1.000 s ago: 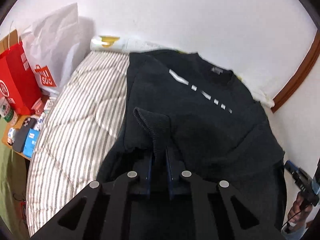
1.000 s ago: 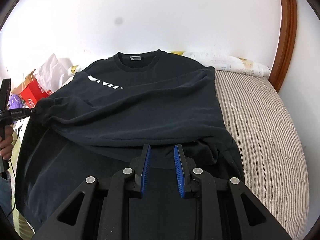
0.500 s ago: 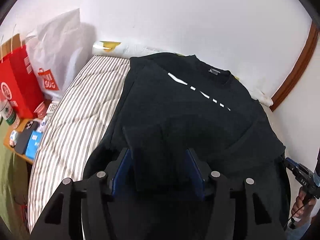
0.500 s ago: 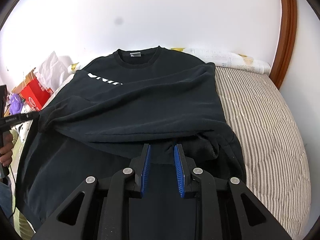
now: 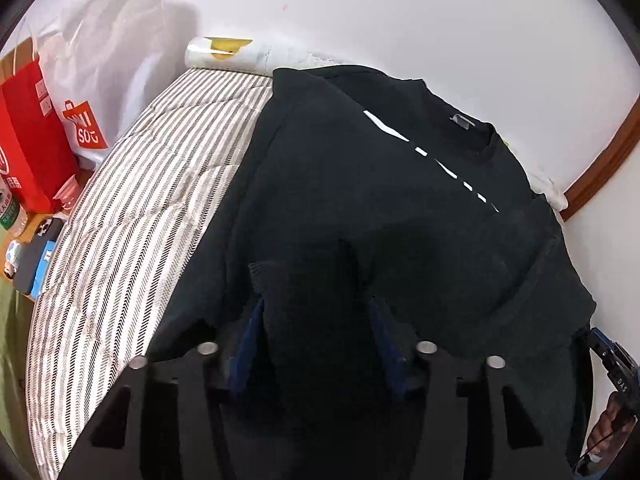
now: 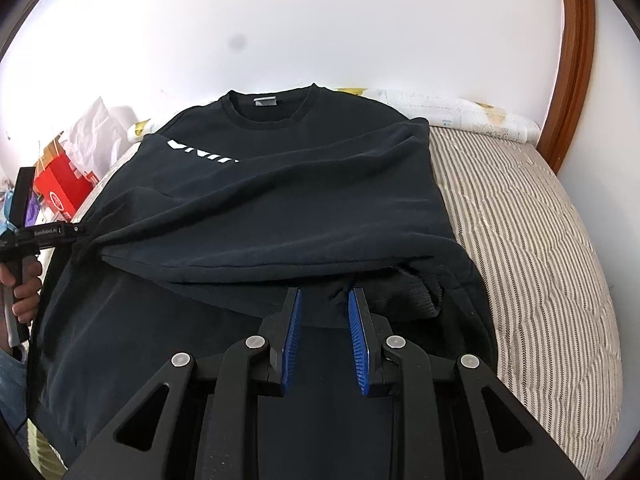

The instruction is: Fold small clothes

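A black sweatshirt with white chest print lies face up on a striped mattress, collar toward the wall. It also shows in the right wrist view. Both sleeves are folded across the body. My left gripper is open, its blue pads either side of a ribbed sleeve cuff that lies loose between them. My right gripper is open and holds nothing, just above the lower body beside the other ribbed cuff. The left gripper also shows at the left edge of the right wrist view.
A red bag and a white shopping bag stand left of the mattress, with phones and small items on a side table. A white wall lies behind; a curved wooden frame runs at the right.
My left gripper was shut on the sleeve cuff a second ago; its jaws have opened wide and let the cuff go. The right gripper has opened slightly.
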Motion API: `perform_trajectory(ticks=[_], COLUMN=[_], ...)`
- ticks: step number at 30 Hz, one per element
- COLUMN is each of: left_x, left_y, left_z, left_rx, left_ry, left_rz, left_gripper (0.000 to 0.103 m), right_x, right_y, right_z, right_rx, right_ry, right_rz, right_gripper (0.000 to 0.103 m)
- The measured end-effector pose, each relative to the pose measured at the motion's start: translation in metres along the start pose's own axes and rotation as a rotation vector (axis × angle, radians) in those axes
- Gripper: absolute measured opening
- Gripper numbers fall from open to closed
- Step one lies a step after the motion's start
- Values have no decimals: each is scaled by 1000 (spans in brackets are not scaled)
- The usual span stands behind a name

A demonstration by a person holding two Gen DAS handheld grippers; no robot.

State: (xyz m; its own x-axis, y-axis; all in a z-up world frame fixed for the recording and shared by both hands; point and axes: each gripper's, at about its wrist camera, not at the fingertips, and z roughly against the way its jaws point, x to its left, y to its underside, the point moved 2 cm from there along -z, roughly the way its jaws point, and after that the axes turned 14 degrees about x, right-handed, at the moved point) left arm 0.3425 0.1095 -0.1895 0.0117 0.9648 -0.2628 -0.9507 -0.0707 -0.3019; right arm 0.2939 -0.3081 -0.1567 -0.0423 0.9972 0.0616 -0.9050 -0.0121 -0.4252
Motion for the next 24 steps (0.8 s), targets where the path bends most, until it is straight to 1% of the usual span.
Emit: perform_trajectory(ticks=[1,2,3,6,7,9,12,14,16,19,20,22,23,24], left_x=[-2,-5,-9,-24,-28,-31,-31,-27,-21,-11,-5,2,5,6], left_y=[0,1,2,3,2,-6,-25,-41,-50,-59,-59,-57,-54,-49], left_z=[1,2,3,13,20,34,52,54,47,19,7,-6,-10,-12], left_rx=[2,1,-2,-42,-60,-95,-143,-150,-129,-56,-17,19,24,20], left_ry=[8,4,-7,-71,-71,-46,-69,-85,-110,-124,-115,-96,-97,-95], left_rz=[-3,-14,-35,-110,-120,-120,-119,-114,-103,-79,-63,-40,-31,-31], left_gripper=[33,17,12,11,11,11,11,11,11,11,11,13,17,18], right_x=[1,1,2,5,5,6,6,4,0,-11,-15,-22,-25,-27], right_y=[0,0,0,-1,-2,-6,-19,-31,-43,-59,-62,-66,-66,-65], right_z=[-1,-2,-2,0,2,5,6,6,3,-12,-21,-39,-49,-57], right_rx=[1,3,4,-5,-10,-27,-45,-70,-85,-80,-69,-31,-4,14], right_ry=[-1,-2,-3,-8,-10,-15,-11,-6,5,35,54,89,102,111], right_rz=[1,2,4,11,12,16,23,21,4,-33,-47,-71,-80,-84], right_gripper=[24,24,24,24,24,24,24,24,24,24,24,24,24,24])
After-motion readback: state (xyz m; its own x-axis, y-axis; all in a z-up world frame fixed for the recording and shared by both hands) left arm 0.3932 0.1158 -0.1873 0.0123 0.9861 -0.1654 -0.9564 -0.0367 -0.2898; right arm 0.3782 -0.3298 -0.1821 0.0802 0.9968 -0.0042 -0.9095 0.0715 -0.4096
